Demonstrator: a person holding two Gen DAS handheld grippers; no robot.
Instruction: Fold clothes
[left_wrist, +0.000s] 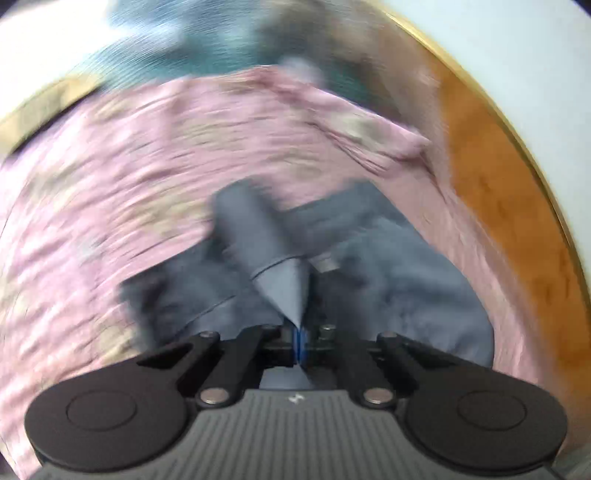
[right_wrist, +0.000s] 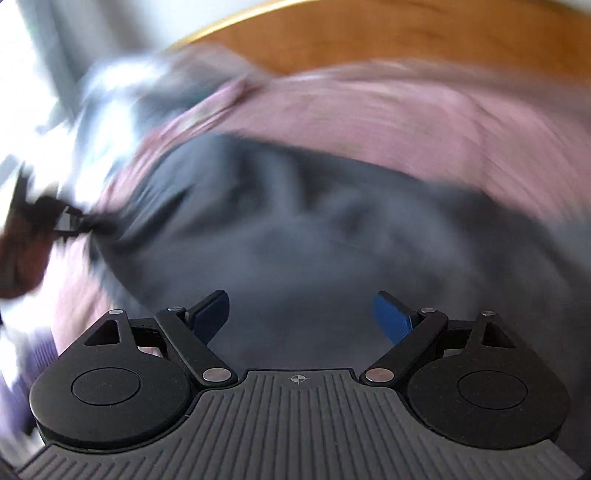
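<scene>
Left gripper (left_wrist: 300, 338) pinching a pointed fold of limp, light grey garment (left_wrist: 388, 266) just ahead, right gripper (right_wrist: 301, 317) spread empty above it; best taken along a hemmed edge.

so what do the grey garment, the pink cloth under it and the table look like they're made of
Grey garment: thin matte woven fabric, it creases sharply where the left claw pinches it. Pink cloth: soft printed textile, rippled, blur hides the weave. Table: orange-brown wood or wood-look top, smooth, with a pale edge band.
</scene>
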